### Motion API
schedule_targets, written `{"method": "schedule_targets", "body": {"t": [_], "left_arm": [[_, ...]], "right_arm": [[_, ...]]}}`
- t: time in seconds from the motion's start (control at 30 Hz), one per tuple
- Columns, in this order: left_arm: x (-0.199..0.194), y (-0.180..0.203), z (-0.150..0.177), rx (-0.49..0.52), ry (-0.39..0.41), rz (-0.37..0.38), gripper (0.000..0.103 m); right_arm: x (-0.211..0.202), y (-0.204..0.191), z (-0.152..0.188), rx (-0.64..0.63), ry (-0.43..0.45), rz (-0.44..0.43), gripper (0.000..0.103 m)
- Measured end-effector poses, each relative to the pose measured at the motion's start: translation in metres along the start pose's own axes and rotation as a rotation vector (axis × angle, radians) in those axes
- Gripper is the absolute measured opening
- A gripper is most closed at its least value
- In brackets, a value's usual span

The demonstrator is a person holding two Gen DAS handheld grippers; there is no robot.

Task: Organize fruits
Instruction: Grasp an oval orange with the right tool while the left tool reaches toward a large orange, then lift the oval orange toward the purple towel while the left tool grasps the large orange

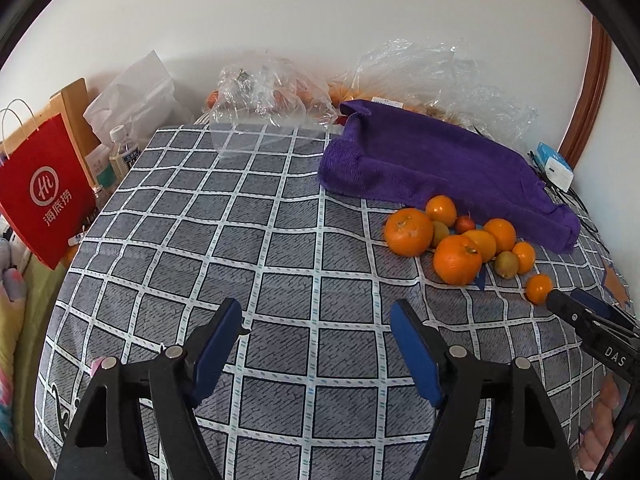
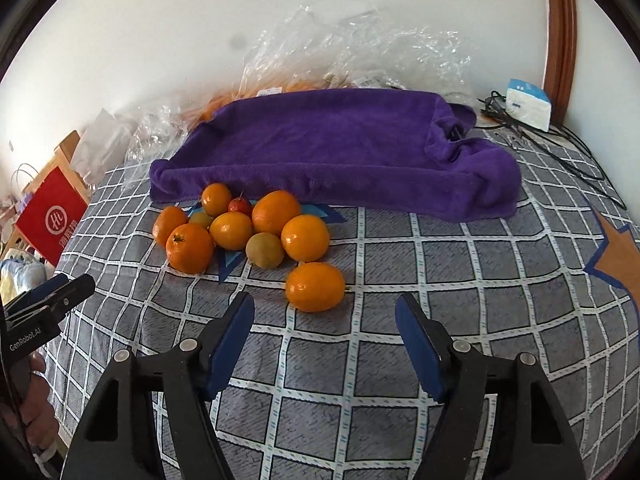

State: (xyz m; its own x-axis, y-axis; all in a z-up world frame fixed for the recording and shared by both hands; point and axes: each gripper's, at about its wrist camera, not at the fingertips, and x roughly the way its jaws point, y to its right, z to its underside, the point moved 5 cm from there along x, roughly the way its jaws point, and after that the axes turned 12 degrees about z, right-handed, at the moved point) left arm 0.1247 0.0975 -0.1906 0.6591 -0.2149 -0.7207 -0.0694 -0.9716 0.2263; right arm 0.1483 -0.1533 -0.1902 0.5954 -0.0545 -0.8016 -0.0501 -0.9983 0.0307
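1. A bed (image 2: 500, 280) under a grey checked cover carries everything; its surface is soft and rumpled, so round fruit nudged from the side could roll toward the near edge or the left edge, where the cover falls away.

2. A purple towel (image 2: 340, 148) lies draped over what looks like a shallow tray along the far edge, in front of crumpled clear plastic bags (image 2: 360, 48). If that is where the fruit belongs, a piece set on the sagging front fold may slide back out.

3. The pile of fruits (image 2: 240, 228), oranges with two dull green-brown pieces and a small red one, sits against the towel's near side. Pulling one from the middle would likely scatter its neighbours.

4. The right gripper (image 2: 324, 312) hangs with jaws apart and nothing between them, just short of the lone orange (image 2: 315, 286) that lies nearest the near edge. A low or off-centre approach could push that orange instead of straddling it.

5. The left gripper (image 1: 316, 320) is likewise released and empty, over bare cover well left of the pile. Both tools converging on the same cluster risks a collision.

6. A tangle of black cables (image 2: 560, 148) at the far right corner could snag a wide swing.
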Motion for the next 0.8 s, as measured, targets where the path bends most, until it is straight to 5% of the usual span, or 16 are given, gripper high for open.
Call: {"method": "schedule_targets", "body": {"t": [0.2, 0.63, 0.8], "left_arm": [[0.009, -0.001, -0.001, -0.014, -0.01, 0.047, 0.07], [0.044, 0.028, -0.037, -0.101, 0.013, 0.204, 0.07], [0.06, 0.031, -0.048, -0.134, 0.018, 0.242, 0.057]], "right_arm": [[0.03, -0.015, -0.001, -0.057, -0.049, 0.042, 0.04], [0.015, 0.021, -0.004, -0.02, 0.014, 0.057, 0.04], [0.022, 0.032, 0.0, -0.004, -0.019, 0.062, 0.04]]}}
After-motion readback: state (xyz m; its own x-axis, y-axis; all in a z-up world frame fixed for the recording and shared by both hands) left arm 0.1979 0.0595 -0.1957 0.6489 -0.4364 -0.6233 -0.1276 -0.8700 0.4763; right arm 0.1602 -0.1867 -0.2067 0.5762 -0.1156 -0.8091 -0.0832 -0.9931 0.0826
